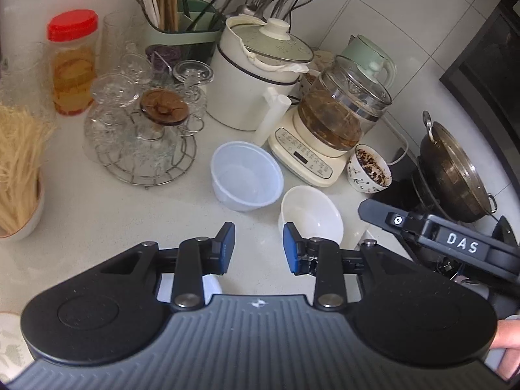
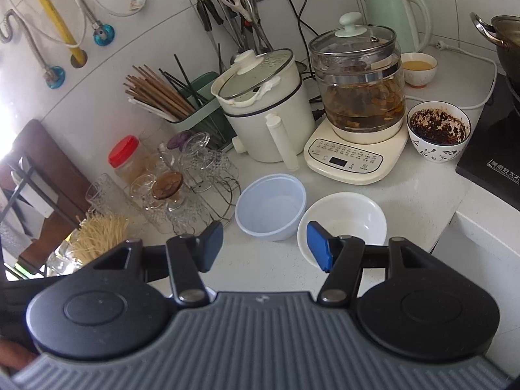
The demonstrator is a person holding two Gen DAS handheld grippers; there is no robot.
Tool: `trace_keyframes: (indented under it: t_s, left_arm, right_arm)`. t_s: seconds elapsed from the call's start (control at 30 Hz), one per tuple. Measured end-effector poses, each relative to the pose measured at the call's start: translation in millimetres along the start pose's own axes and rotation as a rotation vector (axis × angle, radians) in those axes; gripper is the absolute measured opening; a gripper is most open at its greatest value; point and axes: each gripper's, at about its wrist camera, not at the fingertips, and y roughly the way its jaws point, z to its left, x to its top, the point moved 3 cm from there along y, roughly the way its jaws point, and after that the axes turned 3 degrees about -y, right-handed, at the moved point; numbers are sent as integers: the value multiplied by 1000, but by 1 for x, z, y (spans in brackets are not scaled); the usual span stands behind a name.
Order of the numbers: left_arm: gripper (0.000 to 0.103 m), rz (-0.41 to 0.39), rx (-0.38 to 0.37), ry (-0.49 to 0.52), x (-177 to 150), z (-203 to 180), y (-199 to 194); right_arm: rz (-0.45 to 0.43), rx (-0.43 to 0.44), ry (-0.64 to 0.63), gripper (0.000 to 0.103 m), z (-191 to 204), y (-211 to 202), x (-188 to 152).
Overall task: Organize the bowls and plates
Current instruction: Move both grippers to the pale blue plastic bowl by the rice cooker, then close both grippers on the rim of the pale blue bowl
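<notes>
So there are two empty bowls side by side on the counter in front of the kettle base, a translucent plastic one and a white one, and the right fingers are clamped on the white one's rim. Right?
Not quite. The plastic bowl and white bowl are as you say, but the right fingers hold nothing: the right wrist view shows them open, one pad merely in front of the white bowl's rim.

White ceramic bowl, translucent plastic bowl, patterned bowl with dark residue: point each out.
White ceramic bowl (image 2: 351, 224): right wrist view, inner floor.
Translucent plastic bowl (image 2: 271, 208): right wrist view, inner floor.
Patterned bowl (image 2: 437, 154): right wrist view, outer wall.
</notes>
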Motion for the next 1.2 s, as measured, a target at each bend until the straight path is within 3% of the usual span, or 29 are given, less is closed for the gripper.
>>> trace_keyframes:
  t_s: [0.53, 0.83, 1.1, 1.2]
  left_arm:
    - [51, 35, 83, -156, 40, 25, 81]
    - [51, 53, 103, -262, 49, 46, 121]
    - [48, 81, 94, -305, 51, 55, 150]
    - [34, 99, 111, -302, 53, 54, 158]
  right_arm:
    - [90, -16, -35, 61, -36, 73, 48]
    - [163, 16, -44, 59, -45, 129, 66]
    - [271, 38, -57, 41, -43, 177, 60]
    - [303, 46, -52, 41, -46, 190, 55]
